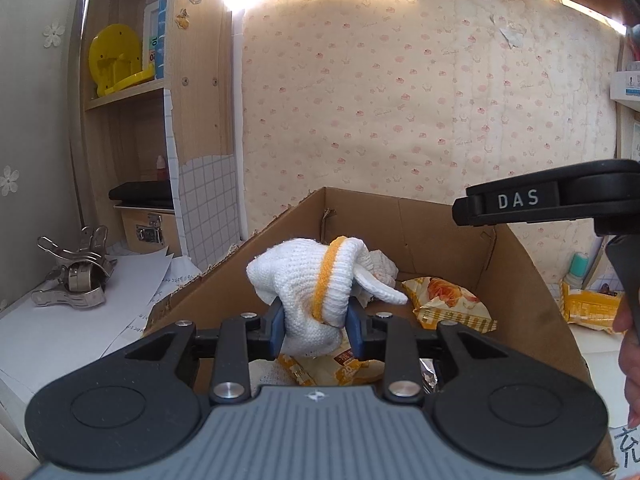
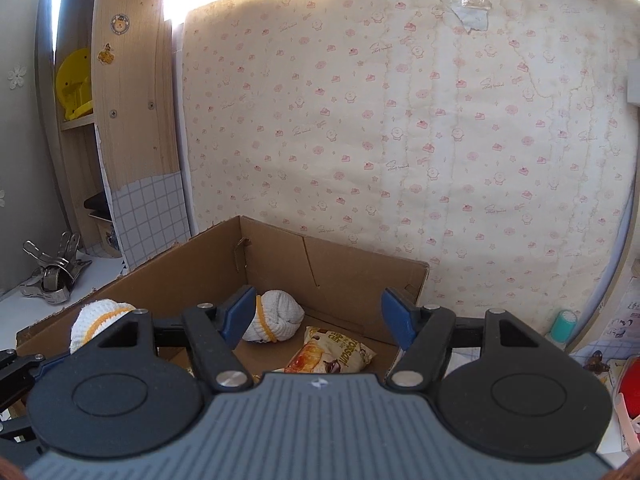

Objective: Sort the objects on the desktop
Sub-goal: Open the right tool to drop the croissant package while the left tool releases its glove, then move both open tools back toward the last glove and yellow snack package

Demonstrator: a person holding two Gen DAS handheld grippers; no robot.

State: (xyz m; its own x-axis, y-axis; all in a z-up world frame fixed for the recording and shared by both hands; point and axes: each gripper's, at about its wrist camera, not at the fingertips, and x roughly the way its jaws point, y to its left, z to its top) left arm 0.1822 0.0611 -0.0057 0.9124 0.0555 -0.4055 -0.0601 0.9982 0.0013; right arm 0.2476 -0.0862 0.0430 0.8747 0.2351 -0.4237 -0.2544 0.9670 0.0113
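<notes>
Left hand-held gripper pinches glove, seemingly upright

Right gripper, jaws apart, above cardboard box.

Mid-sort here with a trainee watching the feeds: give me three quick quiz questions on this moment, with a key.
1. True or false: the left gripper is shut on a white glove with a yellow cuff band.
2. The right gripper is: A) open with nothing between its fingers, B) clamped on a snack packet, C) out of view.
3. Fill in: a second rolled white glove lies inside the ______.

Key: 1 true; 2 A; 3 cardboard box.
</notes>
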